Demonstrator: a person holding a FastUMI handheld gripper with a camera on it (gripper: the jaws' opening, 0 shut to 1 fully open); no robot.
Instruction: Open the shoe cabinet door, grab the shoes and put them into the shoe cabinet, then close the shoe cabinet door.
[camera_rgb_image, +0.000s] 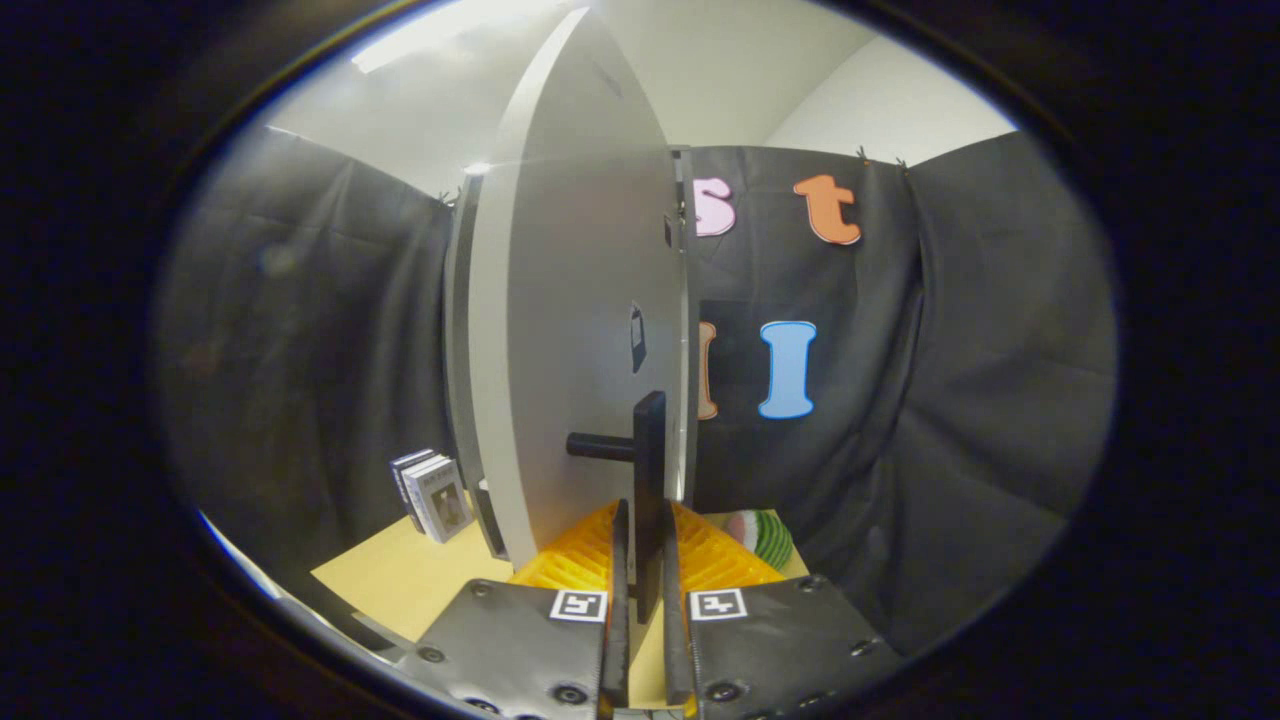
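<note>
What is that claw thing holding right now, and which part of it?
The gripper is shut on the black handle of the grey cabinet door, both fingers pressing the lower end of its upright bar.

The shoe cabinet door looks like smooth, matt grey-white painted board, lit evenly without glare. Its handle is matt black, plastic or coated metal; which cannot be told. The jaws of the gripper, closed on that handle, have ribbed orange plastic fingers and dark, dull metal-looking plates studded with screw heads, each bearing a printed paper marker. The bench at seven o'clock appears as smooth pale wood. Glossy paper-covered books stand there.
</note>
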